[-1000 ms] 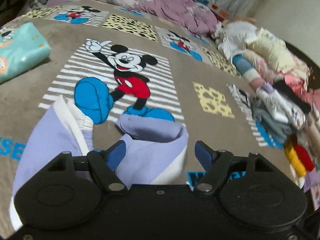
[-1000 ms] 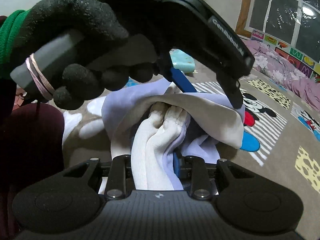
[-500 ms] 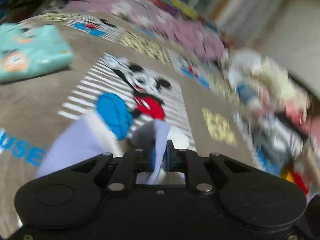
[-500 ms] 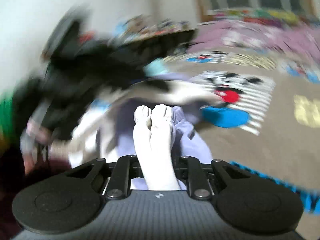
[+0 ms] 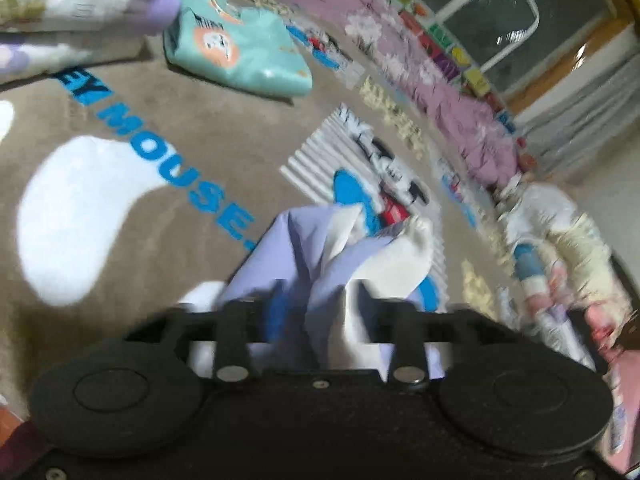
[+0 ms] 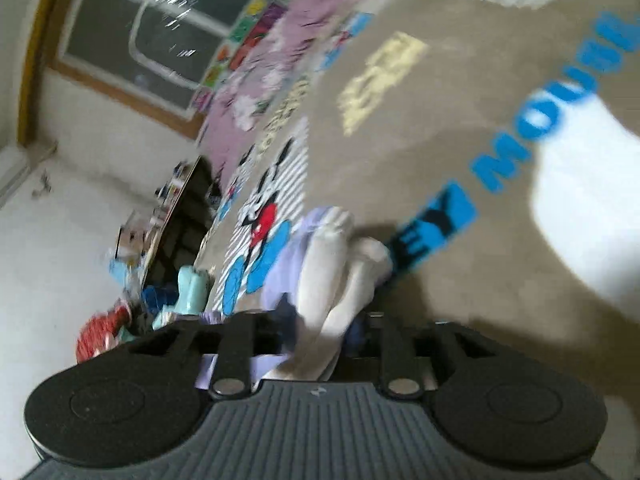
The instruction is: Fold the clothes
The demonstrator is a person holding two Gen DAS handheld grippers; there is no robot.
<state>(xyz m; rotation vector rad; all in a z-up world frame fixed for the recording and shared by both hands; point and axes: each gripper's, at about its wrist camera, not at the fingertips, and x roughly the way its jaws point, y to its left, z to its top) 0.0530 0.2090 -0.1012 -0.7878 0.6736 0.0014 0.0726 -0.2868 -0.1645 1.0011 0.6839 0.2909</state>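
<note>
No containers are in view; loose goods only. The lavender-and-white garment (image 5: 316, 256) hangs bunched over the brown printed blanket (image 5: 120, 128) on the bed, held at two places. The left gripper (image 5: 320, 312) has its fingers pinching a gathered fold of lavender and white cloth. The right gripper (image 6: 320, 320) has its fingers pinching the garment's white ribbed cuffs (image 6: 332, 264), which stand out ahead of it. Readable writing: blue block letters "MOUSE" (image 5: 176, 160) on the blanket, with a partial "EY" before them; a cartoon mouse panel on white stripes (image 5: 380, 184) lies beyond the garment. A folded teal garment (image 5: 236, 56) rests near the blanket's far side, well apart from the held piece. A heap of unfolded clothes (image 5: 560, 248) runs along the right edge of the left wrist view. A wide bare stretch of blanket lies to the left of the garment. Both views are motion-blurred.
</note>
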